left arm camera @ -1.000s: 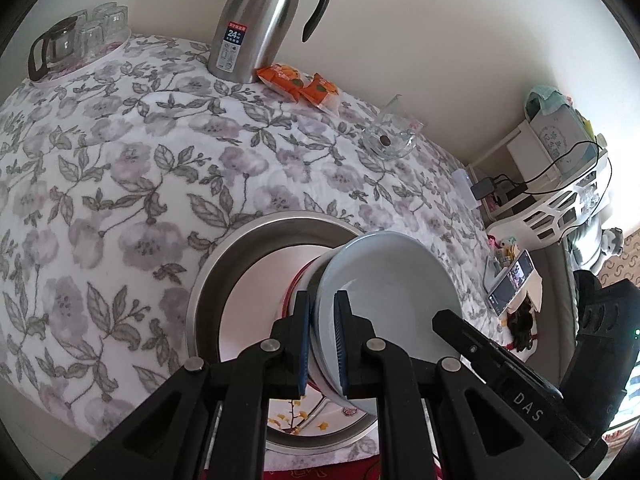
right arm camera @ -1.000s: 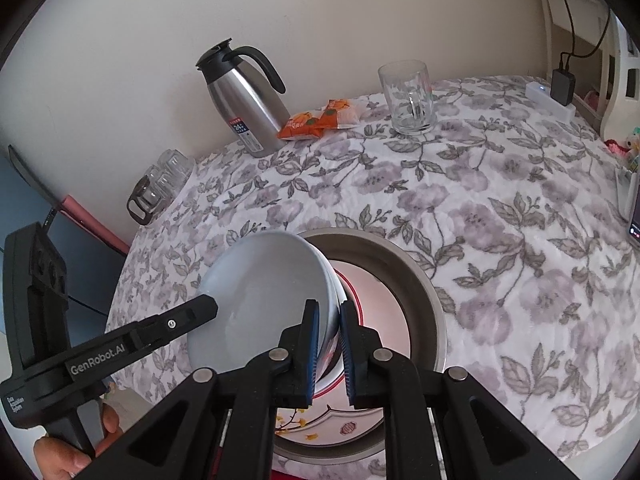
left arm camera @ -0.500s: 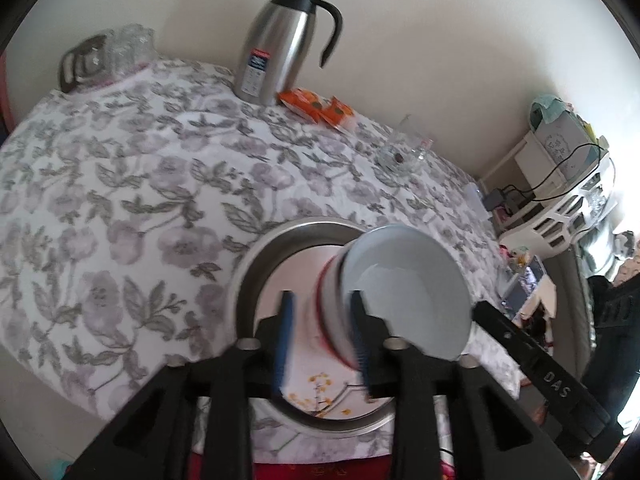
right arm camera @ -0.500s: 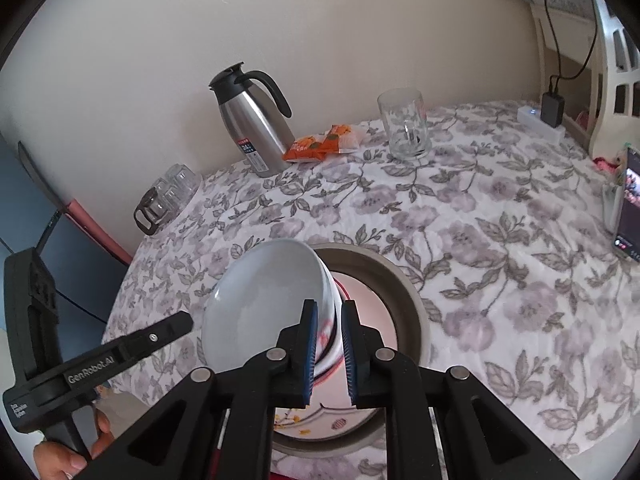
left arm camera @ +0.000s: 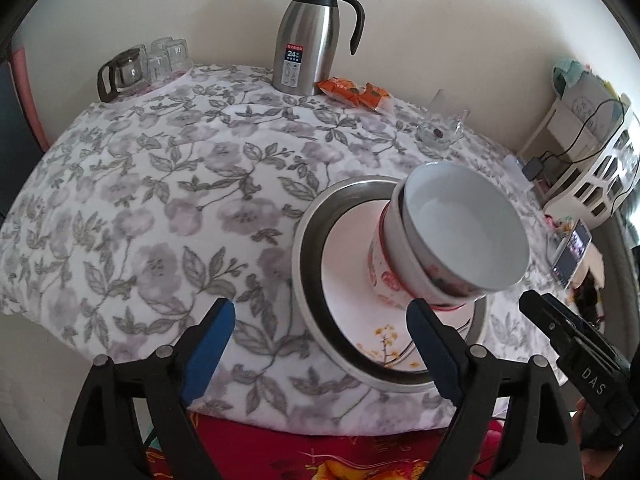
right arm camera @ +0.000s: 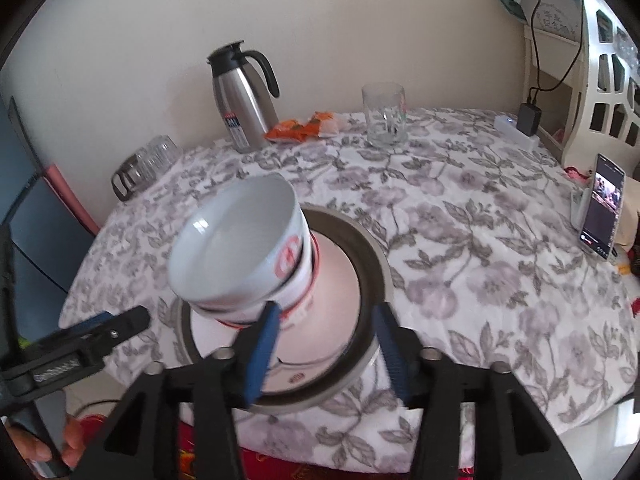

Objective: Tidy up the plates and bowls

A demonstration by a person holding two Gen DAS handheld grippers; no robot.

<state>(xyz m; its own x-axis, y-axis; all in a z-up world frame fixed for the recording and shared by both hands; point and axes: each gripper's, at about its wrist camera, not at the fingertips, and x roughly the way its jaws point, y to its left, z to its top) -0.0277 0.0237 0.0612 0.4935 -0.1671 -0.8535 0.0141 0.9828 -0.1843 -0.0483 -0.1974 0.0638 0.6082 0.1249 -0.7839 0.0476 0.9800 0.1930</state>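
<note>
We see a stack of bowls (left arm camera: pixel 452 248) standing on a white plate (left arm camera: pixel 352 256), and that plate lies inside a wide steel basin (left arm camera: pixel 308 264) on the table (left arm camera: pixel 160 208) with its grey flowered cloth. The top bowl is plain white inside; the ones under it carry red print on their outer walls, and the stack leans a little. From the right wrist view the same stack of bowls (right arm camera: pixel 244 252) fills the left half of the basin (right arm camera: pixel 374 268).

Our left claw (left arm camera: pixel 320 334) is opening — its blue pads stand wide, one over the cloth beside the basin, the other just in front of the bowls, and neither presses on anything. Our right claw (right arm camera: pixel 328 346) is opening as well; its left pad is close by the lowest bowl's wall, the other over the basin rim, with no grip on the stack.

Beyond the basin, against the wall, stands a steel thermos jug (left arm camera: pixel 310 40) with orange snack packets (left arm camera: pixel 354 92) beside it and a glass mug (right arm camera: pixel 385 114) further along. A phone (right arm camera: pixel 602 208) is propped right of the basin
</note>
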